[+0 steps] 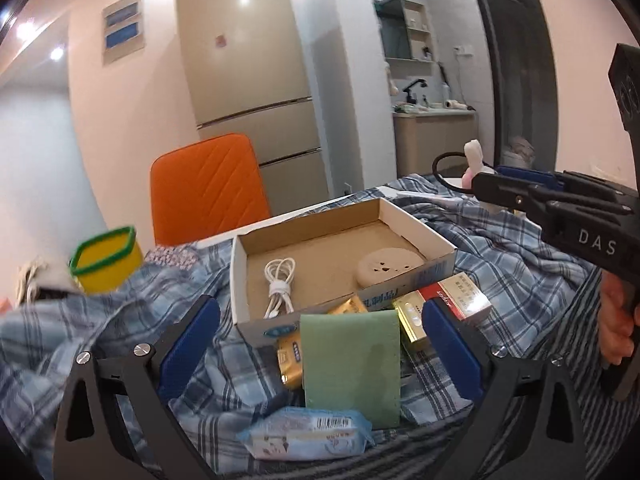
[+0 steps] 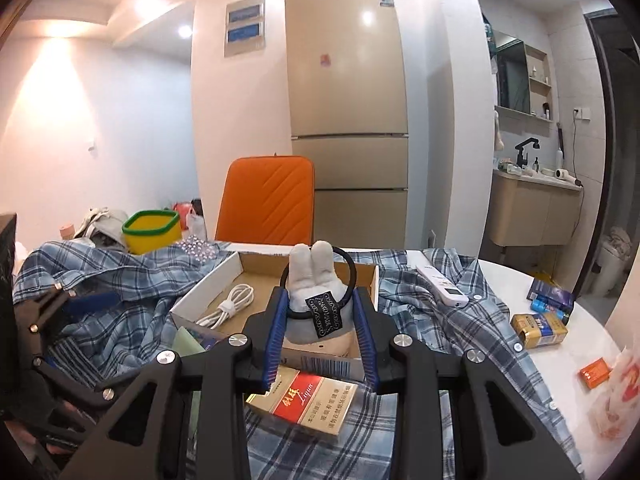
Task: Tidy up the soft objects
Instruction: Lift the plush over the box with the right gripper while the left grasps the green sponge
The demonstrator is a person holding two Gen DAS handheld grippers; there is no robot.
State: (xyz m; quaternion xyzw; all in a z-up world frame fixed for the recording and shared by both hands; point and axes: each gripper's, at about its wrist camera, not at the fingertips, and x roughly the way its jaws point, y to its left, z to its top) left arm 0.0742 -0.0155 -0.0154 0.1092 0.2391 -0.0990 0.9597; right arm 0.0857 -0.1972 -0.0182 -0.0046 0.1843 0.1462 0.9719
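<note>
a: entry, right wrist view. your right claw (image 2: 320, 320) sits centre frame, jaws drawn narrow and clamped on the plush bunny hair tie (image 2: 314, 280). the white ears stick up above the blue pads (image 2: 276, 328), the black elastic loop rings the toy, and a black tag hangs at its front.

b: and where is that relative to the box?

a: in this view the toy lies in front of the open cardboard box (image 2: 208, 284), mid frame. whether it touches the box floor, you cannot tell from here. inside the box at left lies a coiled white cable (image 2: 230, 304). a red and gold carton (image 2: 304, 404) lies on the plaid shirt (image 2: 440, 320) just below the claw.

b: left side?

a: left wrist view. your left claw (image 1: 320, 344) stands wide at lower centre, nothing pressed between its pads. between them, on the shirt, lie a green sponge-like pad (image 1: 352, 364), a gold packet (image 1: 289, 360) beside it, and a tissue pack (image 1: 308, 434) at the bottom of frame. the box sits just above these, mid frame, holding the cable and a round beige disc (image 1: 390, 266).

b: background?

a: orange chair (image 1: 208, 196) behind the desk, fridge (image 1: 248, 60) upper centre, yellow tub with green rim (image 1: 106, 258) at left. the right claw shows at the right edge, bunny at its tip.
</note>
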